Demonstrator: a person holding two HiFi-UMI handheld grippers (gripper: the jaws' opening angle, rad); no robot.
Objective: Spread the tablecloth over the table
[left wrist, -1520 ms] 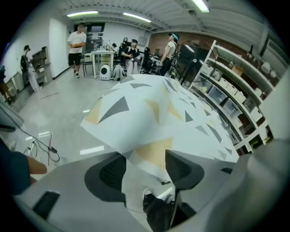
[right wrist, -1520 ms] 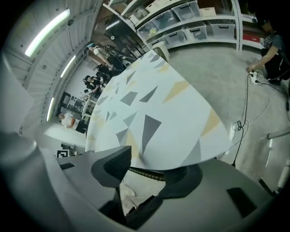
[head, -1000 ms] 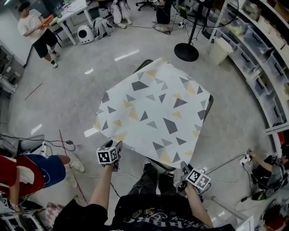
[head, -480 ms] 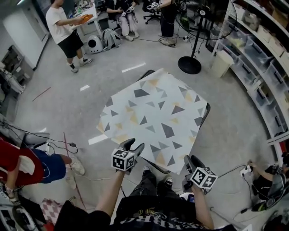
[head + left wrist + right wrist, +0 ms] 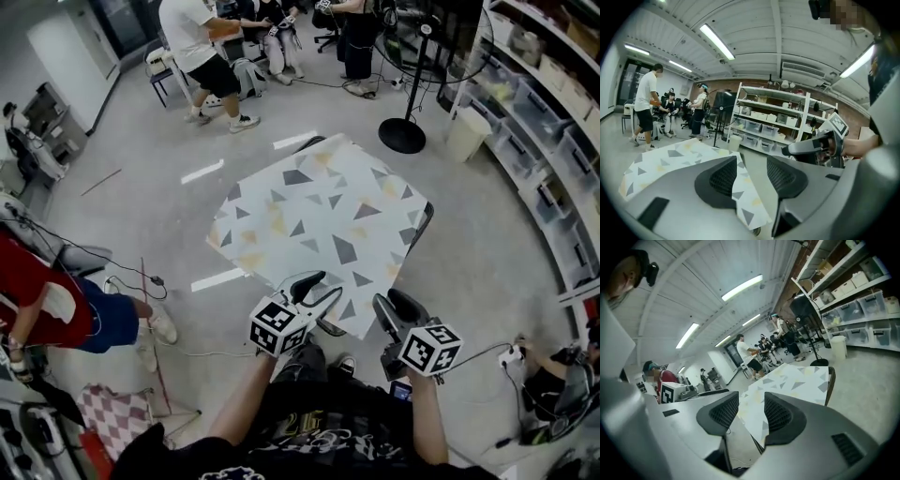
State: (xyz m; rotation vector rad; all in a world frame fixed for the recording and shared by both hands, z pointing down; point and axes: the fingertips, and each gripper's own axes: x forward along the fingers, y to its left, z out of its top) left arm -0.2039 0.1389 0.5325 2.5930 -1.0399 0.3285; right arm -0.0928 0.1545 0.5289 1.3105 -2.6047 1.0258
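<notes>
The left gripper (image 5: pixel 322 287), jaws apart and just closing on nothing, hovers at six o'clock of the white fabric tablecloth with grey and yellow triangles (image 5: pixel 319 220), which lies over the table. The right gripper (image 5: pixel 397 307), likewise parted, closing and empty, hangs at five o'clock. It would do best to pinch that hem and draw it toward three o'clock, where the dark table rim (image 5: pixel 427 223) shows bare.

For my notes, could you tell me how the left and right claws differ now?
In the head view the left claw hangs over the near edge of the white tablecloth with grey and yellow triangles; the right claw, right of its near corner, above grey floor. The left claw points up-right there, the right claw up-left. Shared: both open, just been closing, nothing held between them.
</notes>
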